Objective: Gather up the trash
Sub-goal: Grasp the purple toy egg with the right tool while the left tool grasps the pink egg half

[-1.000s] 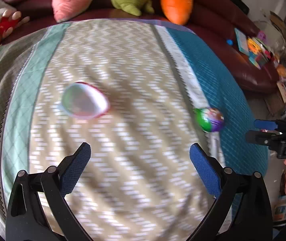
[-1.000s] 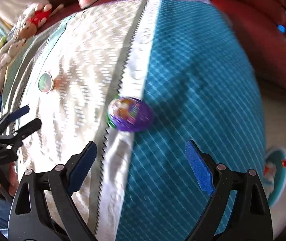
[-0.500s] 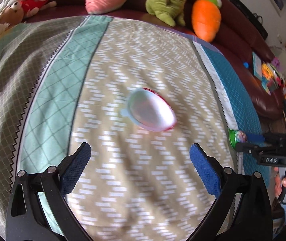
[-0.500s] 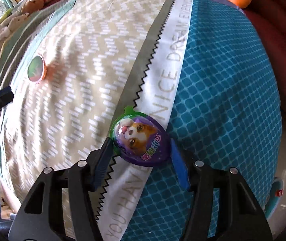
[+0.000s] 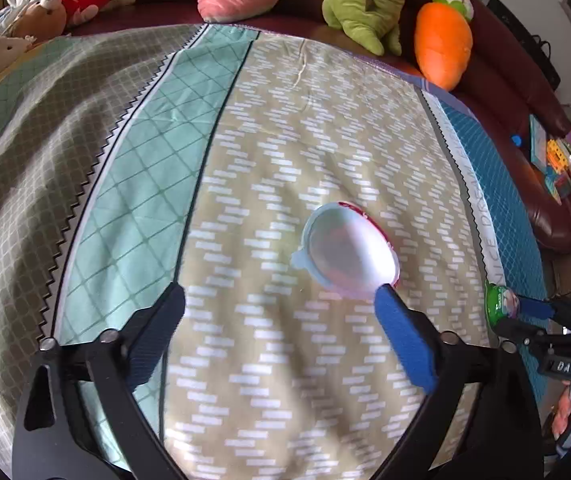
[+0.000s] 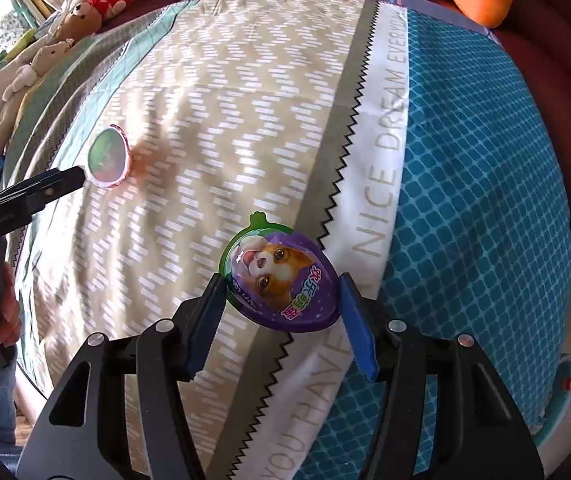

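while the right gripper (image 6: 281, 300) clamps the purple egg wrapper (image 6: 281, 280), the left gripper (image 5: 281, 300), jaws wide but just narrowing, must centre on the pink-rimmed wrapper (image 5: 349, 256), then close.

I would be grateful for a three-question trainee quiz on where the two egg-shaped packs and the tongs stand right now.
1. True or false: the right tongs are shut on the purple egg pack.
2. The pink-rimmed egg pack lies on which part of the bedspread: A teal grid, B beige zigzag, C white lettered stripe?
3. Fill in: the left tongs are ____.

Key: 1 true. 2 B. 3 open, with only the blue pad at the pack's edge.
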Available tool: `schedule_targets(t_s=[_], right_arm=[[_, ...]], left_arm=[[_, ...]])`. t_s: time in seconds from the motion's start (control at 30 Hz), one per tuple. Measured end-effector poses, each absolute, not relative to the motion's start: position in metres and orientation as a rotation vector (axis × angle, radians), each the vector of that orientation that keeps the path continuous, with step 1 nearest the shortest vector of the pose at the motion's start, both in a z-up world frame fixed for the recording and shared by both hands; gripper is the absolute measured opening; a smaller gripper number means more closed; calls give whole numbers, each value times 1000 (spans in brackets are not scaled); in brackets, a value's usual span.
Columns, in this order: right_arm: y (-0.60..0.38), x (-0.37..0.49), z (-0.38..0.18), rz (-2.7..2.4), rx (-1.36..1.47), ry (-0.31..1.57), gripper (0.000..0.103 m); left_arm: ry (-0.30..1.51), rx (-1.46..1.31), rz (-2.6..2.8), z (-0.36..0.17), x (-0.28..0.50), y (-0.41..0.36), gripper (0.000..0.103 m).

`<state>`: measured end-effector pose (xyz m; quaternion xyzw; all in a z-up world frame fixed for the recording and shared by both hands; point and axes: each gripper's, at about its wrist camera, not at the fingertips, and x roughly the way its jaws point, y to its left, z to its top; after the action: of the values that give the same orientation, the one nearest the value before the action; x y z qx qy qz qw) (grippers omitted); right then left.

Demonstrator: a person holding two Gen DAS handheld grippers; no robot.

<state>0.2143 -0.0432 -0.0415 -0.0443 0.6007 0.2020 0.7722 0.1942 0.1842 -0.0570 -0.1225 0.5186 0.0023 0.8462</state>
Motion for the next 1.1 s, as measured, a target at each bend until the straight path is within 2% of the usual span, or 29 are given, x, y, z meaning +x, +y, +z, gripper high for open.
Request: schedule_targets(t_s=[0.03, 0.13, 0.2, 0.33, 0.4, 0.43, 0.47, 0.6, 1.1], right_arm=[[-44, 215, -42, 439, -91, 1300, 55], [-47, 219, -42, 438, -75, 1292, 55], [-51, 219, -41, 438, -64, 1288, 55], [-59, 217, -40, 432, -52, 1283, 55], [-64, 215, -40, 428, -41, 1284, 55], [-65, 214, -40, 426, -36, 1284, 55], [-68, 213, -40, 424, -30, 1282, 55], [-79, 208, -36, 421, -8, 1269, 55], [-140, 173, -13, 380, 109, 1210, 55]], left_arm=[[1095, -250, 4, -57, 197, 181, 90], [1106, -227, 8, -59, 203, 172, 77], [1113, -221, -2, -61, 207, 166, 64], [1129, -209, -12, -66, 214, 152, 45], [1135, -201, -9, -70, 216, 146, 24], [1131, -198, -3, -71, 217, 144, 20], [1124, -193, 2, -71, 216, 143, 12], [1091, -178, 10, -63, 211, 138, 5], [1047, -104, -125, -27, 178, 72, 5]])
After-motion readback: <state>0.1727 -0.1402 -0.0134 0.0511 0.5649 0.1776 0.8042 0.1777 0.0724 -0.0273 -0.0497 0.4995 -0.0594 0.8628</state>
